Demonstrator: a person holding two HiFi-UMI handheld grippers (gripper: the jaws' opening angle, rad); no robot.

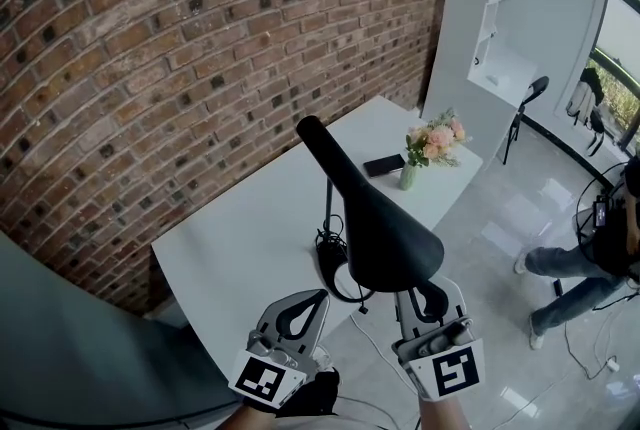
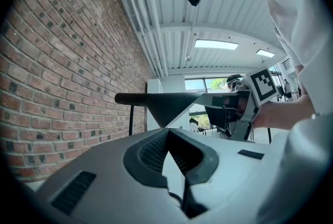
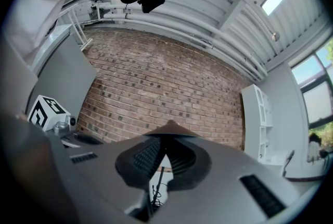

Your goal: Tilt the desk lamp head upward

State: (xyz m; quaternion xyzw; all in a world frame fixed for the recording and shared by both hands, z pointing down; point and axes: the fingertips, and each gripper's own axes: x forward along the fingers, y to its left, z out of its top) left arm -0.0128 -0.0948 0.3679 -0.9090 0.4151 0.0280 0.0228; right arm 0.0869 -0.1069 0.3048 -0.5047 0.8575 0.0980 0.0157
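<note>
Lamp head (image 1: 370,218): black cone with a long narrow neck, carried on a thin stem above the white desk (image 1: 240,218). Right gripper (image 1: 428,298) fingers pinch its wide rim at their tips. Left gripper (image 1: 312,303) fingers are pressed together, empty; the head lies just beyond their tips.

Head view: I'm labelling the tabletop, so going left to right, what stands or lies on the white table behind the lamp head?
The lamp stem, with a coiled cable at its foot → a dark, flat, phone-like slab → a vase of pink flowers.
</note>
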